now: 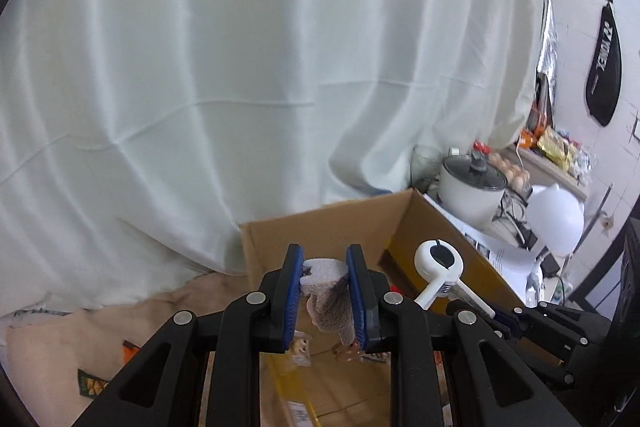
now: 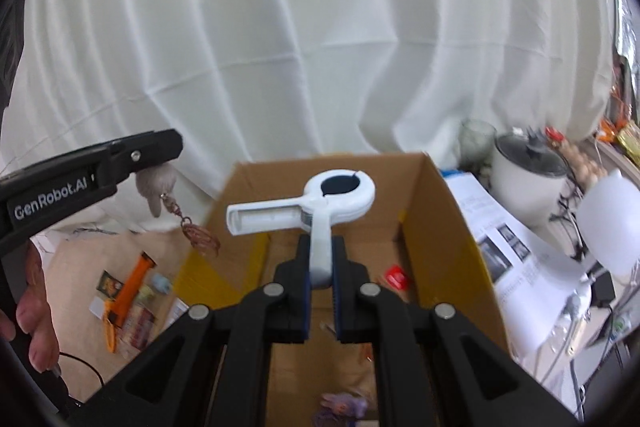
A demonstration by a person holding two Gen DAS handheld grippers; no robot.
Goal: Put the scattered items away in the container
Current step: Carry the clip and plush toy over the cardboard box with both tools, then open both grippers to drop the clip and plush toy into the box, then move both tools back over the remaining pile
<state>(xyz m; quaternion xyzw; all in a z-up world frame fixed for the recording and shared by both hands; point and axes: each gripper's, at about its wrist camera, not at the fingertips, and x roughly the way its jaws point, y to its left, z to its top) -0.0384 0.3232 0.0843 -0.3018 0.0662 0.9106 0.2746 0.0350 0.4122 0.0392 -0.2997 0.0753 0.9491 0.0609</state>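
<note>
Right now my left gripper (image 1: 325,301) is pinching a small grey plush toy (image 1: 330,301) between its blue pads, the toy's pale top poking up between the fingers and a coppery key ring (image 2: 200,235) dangling from its lower end. From my right wrist view I see that same gripper off to the left, just outside the left wall of the cardboard box (image 2: 440,211), with the toy hanging over the beige cloth (image 2: 76,259) rather than over the box's opening.

My right gripper (image 2: 321,291) is pressed tight on one handle of a white plastic clamp (image 2: 320,203); the clamp's round jaws stand up above my fingers and its other handle juts out to the left. It hangs over the open box, above the box floor, where a small red item (image 2: 397,277) lies near the far right corner and something purple (image 2: 344,407) lies close to me, blurred.

On the beige cloth left of the box, still scattered, lie an orange tool (image 2: 128,287) and a few small packets (image 2: 109,283). A white sheet (image 1: 200,67) hangs behind everything, and a white rice cooker (image 2: 528,183) stands beyond the box's right side
</note>
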